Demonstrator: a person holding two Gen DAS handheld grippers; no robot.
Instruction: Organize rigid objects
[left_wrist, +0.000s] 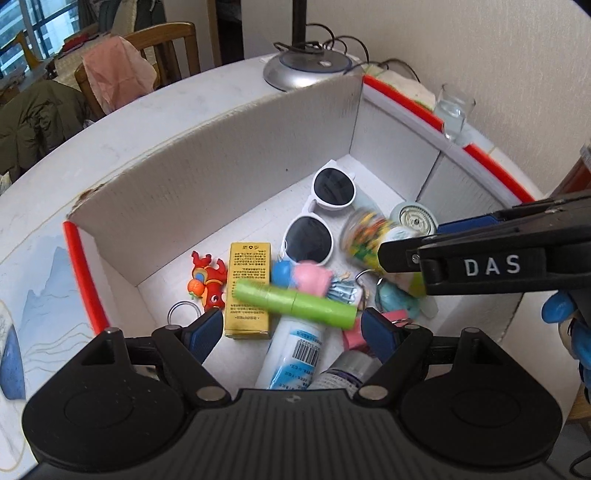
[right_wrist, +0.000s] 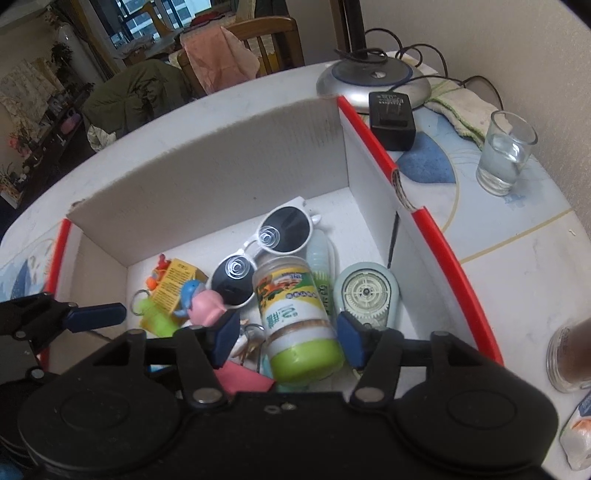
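Observation:
A white cardboard box (left_wrist: 221, 158) with red edges holds several items: white sunglasses (left_wrist: 321, 218), a gold carton (left_wrist: 247, 288), a green tube (left_wrist: 295, 304), a red toy (left_wrist: 208, 280) and a white tube (left_wrist: 295, 354). My left gripper (left_wrist: 291, 330) is open over the box, its fingers either side of the green tube. My right gripper (right_wrist: 286, 338) is open, with a green-capped jar (right_wrist: 295, 317) lying between its fingers. The jar looks blurred in the left wrist view (left_wrist: 369, 236). The box also shows in the right wrist view (right_wrist: 221, 155).
A glass of water (right_wrist: 506, 155), a black adapter (right_wrist: 391, 118), a lamp base (right_wrist: 373, 81) and a cloth (right_wrist: 465, 107) stand on the table right of and behind the box. A dark jar (right_wrist: 570, 354) stands at the right edge. Chairs are beyond the table.

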